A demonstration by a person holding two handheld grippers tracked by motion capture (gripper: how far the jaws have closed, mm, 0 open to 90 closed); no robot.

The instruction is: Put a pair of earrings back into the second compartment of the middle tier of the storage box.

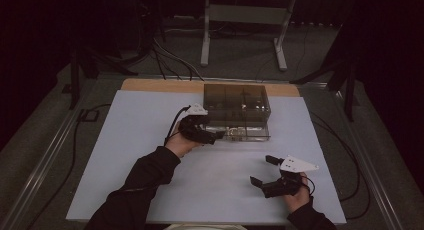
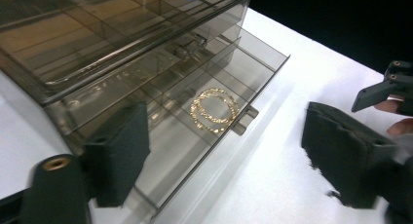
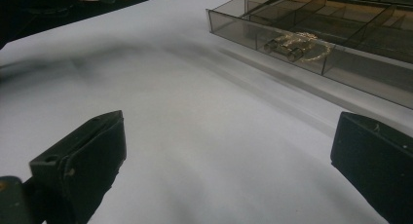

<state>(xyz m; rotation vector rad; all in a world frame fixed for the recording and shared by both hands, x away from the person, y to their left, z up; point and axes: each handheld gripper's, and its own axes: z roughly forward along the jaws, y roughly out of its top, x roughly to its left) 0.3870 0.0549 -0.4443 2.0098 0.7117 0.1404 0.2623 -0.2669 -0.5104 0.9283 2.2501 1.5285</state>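
Box (image 1: 236,102): smoked clear plastic, at far middle of white mat (image 1: 125,155); lowest drawer (image 2: 229,87) pulled out toward the person.
Bracelet (image 2: 215,110): gold chain, coiled flat in the open drawer, just behind its front handle (image 2: 245,119).
Left gripper (image 1: 209,135): at the box's near left corner, jaws spread wide, nothing between them; no pad touches the drawer.
Right gripper (image 1: 263,171): well apart from the box, near the mat's front edge, jaws wide open, empty.
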